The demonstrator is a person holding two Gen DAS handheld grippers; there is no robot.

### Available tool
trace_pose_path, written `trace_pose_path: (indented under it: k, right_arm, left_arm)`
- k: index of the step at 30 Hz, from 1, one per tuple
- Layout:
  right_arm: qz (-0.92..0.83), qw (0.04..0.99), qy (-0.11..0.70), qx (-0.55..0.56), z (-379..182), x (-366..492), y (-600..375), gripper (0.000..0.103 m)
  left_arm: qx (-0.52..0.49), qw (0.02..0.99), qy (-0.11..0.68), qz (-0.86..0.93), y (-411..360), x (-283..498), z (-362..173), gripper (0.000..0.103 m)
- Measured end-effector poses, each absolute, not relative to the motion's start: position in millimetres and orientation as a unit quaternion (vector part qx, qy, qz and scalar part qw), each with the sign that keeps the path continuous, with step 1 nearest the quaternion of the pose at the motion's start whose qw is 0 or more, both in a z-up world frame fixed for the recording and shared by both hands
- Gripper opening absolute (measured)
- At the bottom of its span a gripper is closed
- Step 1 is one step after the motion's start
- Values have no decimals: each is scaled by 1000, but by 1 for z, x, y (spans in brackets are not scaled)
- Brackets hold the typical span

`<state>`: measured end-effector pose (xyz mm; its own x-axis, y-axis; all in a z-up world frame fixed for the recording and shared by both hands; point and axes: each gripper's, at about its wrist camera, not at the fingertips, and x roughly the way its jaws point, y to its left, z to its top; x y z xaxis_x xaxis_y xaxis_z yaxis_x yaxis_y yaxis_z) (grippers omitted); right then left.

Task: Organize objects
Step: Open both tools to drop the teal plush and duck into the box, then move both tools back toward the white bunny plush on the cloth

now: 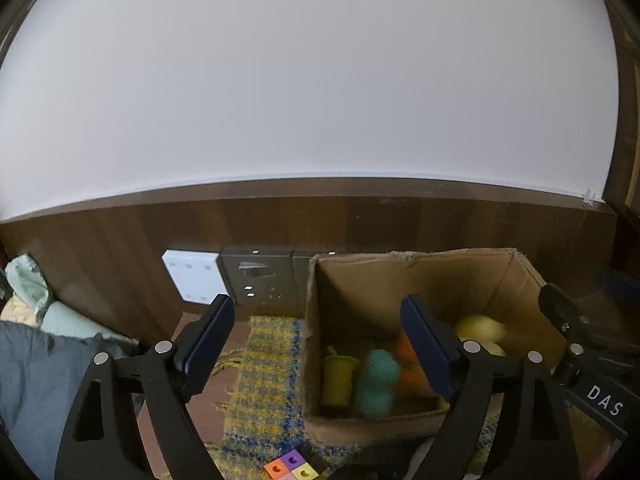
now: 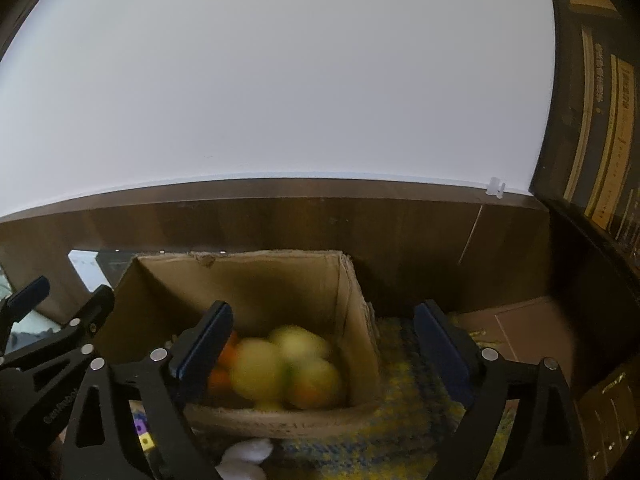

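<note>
The cardboard box (image 1: 400, 280) sits on the yellow-and-blue woven mat (image 1: 264, 380) against the wood-panelled wall, and inside it a blurred teal toy (image 1: 378, 380) lies by a yellow cup (image 1: 336, 376) near the box's front wall, with a blurred yellow toy (image 2: 280, 364) over orange pieces. My left gripper (image 1: 316, 340) is spread wide with nothing between its pads, and my right gripper (image 2: 324, 344) hangs equally wide over the box's front edge, gripping nothing. Colored cubes (image 1: 290, 466) lie on the mat's near edge, and a white soft thing (image 2: 244, 456) sits just in front of the box.
</note>
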<state>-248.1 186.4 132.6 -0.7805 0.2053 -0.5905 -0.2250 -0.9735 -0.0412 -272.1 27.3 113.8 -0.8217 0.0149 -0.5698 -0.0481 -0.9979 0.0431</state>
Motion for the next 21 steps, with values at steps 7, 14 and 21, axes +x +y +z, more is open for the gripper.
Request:
trace_pose_path:
  k: [7, 14, 21]
  right_arm:
    - [945, 119, 14, -304, 131, -243, 197, 95]
    - [951, 120, 13, -284, 136, -217, 192, 96]
    - [957, 118, 11, -265, 141, -189, 184, 100]
  left_arm:
    - [-301, 7, 32, 953, 25, -263, 113, 89]
    - [-283, -1, 36, 959, 22, -236, 120, 99]
    - [-275, 3, 31, 961, 17, -209, 125, 100]
